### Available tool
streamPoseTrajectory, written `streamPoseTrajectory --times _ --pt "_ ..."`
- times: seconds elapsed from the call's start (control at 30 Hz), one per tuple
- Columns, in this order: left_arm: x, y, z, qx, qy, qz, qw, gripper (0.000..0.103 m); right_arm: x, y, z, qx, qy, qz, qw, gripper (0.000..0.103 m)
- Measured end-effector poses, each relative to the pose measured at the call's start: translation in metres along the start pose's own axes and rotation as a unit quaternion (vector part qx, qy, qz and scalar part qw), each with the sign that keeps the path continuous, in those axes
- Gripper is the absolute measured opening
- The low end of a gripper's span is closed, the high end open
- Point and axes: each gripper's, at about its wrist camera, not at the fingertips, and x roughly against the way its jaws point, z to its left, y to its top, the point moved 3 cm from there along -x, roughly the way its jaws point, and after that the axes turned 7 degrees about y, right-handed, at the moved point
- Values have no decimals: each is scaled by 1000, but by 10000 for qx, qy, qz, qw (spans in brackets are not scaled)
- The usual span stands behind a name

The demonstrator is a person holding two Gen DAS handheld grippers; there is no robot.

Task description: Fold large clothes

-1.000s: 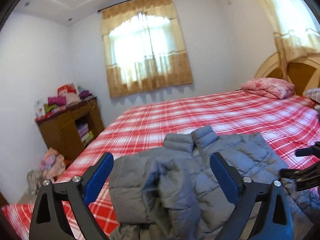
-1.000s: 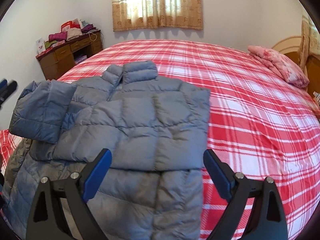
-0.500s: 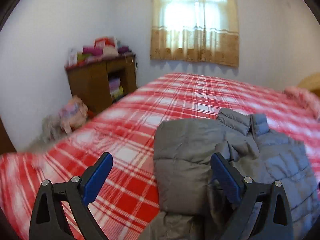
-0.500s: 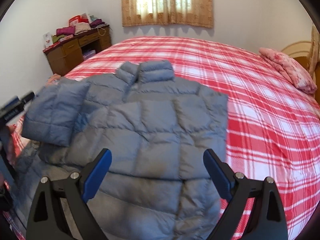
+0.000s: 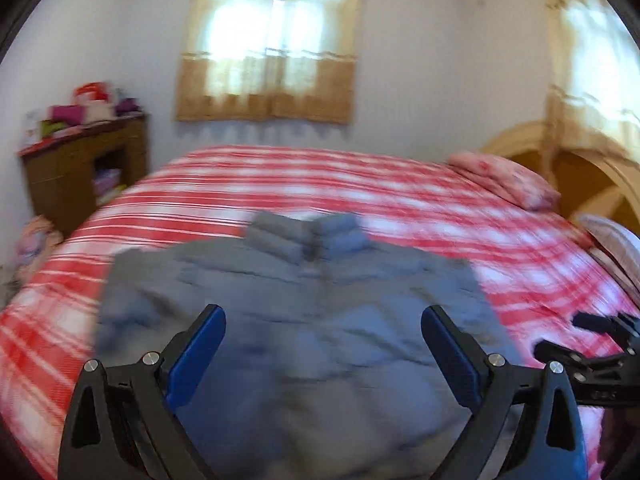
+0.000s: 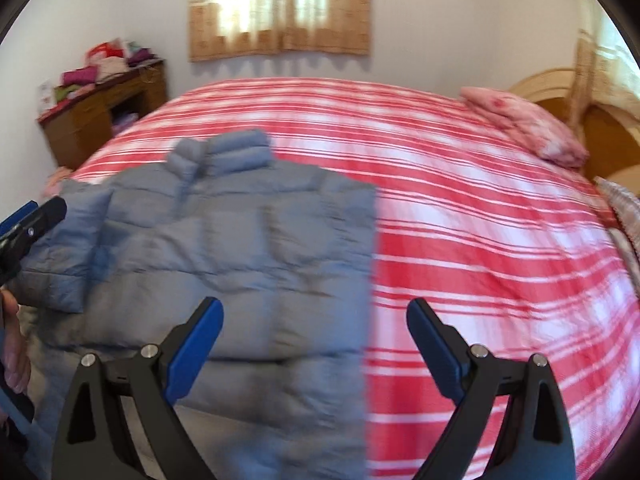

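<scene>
A grey-blue puffer jacket [image 5: 304, 320] lies flat on the red plaid bed [image 5: 420, 204], collar away from me, sleeves folded in over the body. It also shows in the right wrist view [image 6: 240, 248], with its left sleeve [image 6: 60, 256] folded in. My left gripper [image 5: 322, 344] is open and empty above the jacket's middle. My right gripper [image 6: 314, 340] is open and empty above the jacket's right edge. The right gripper also shows at the right edge of the left wrist view [image 5: 592, 344]. The left gripper shows at the left edge of the right wrist view [image 6: 28, 220].
A pink pillow [image 5: 508, 180] lies at the wooden headboard [image 5: 592, 172] on the right. A brown cabinet [image 5: 80, 168] piled with clothes stands by the left wall. More clothes lie on the floor [image 5: 32, 236] beside it. A curtained window [image 5: 272, 44] is behind the bed.
My left gripper has swung right, from the jacket's left edge to over its middle. The right gripper has shifted right, toward the jacket's right edge. Both views are motion-blurred.
</scene>
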Motion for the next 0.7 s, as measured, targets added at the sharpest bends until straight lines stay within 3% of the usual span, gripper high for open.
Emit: streamPoseTrajectory --times 0.07,0.2,0.33,0.4,0.47,0.6,0.7 --pt "5 -4 -36 -316 -258 7 9992 99 3 -2 -18 -171 -123 27 9998 95" --pt "35 -2 -82 -971 -337 -502 9934 99 5 -5 -47 -463 -332 45 9984 95" --pt "75 11 -74 -1366 152 -1212 9831 99 3 -7 -51 -609 -259 24 9978 95" --pt "93 21 -46 -1356 610 -1530 9770 99 3 -6 -41 -539 -143 35 9984 95" --pt "96 27 -10 -1288 994 -1558 9743 99 2 -4 -24 -382 12 29 9993 95" --pt "80 26 95 -1068 2285 -1121 9611 99 1 1 34 159 423 20 9990 95" --pt "59 18 188 -274 3159 -404 9476 99 0 9 80 547 615 39 9966 95"
